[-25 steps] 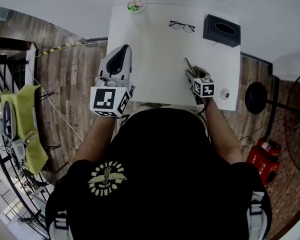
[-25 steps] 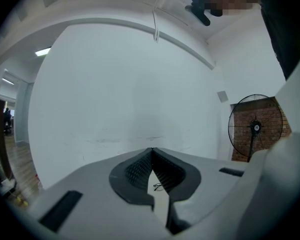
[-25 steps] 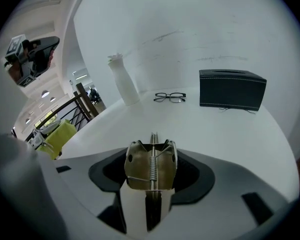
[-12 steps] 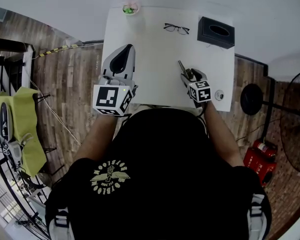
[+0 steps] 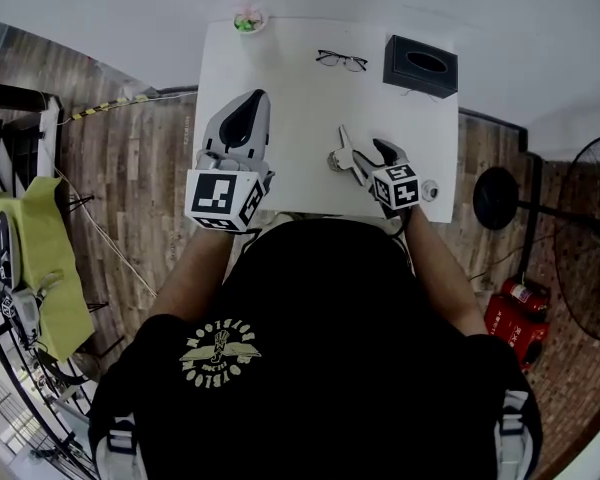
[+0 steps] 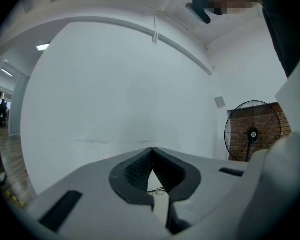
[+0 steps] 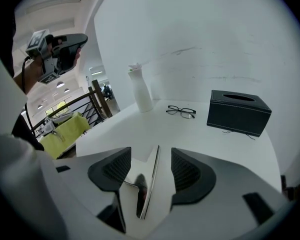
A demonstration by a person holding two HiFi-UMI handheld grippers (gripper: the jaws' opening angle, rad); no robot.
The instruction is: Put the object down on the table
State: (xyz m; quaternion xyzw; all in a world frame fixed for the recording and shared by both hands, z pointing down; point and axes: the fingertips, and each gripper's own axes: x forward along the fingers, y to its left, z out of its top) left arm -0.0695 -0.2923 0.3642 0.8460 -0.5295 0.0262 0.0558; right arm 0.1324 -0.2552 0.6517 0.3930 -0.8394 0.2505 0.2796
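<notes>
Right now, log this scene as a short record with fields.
left gripper: tongs shut, nothing between them
right gripper: tongs open, thin shiny metal piece between them
surface: white rectangular table
far side of table: black-framed glasses, black rectangular tissue box, white vase holding a flower
unclear: whether the metal piece rests on the table

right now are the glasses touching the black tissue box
Apart. The right gripper view shows a strip of bare white table between the glasses and the black tissue box; the head view agrees.
</notes>
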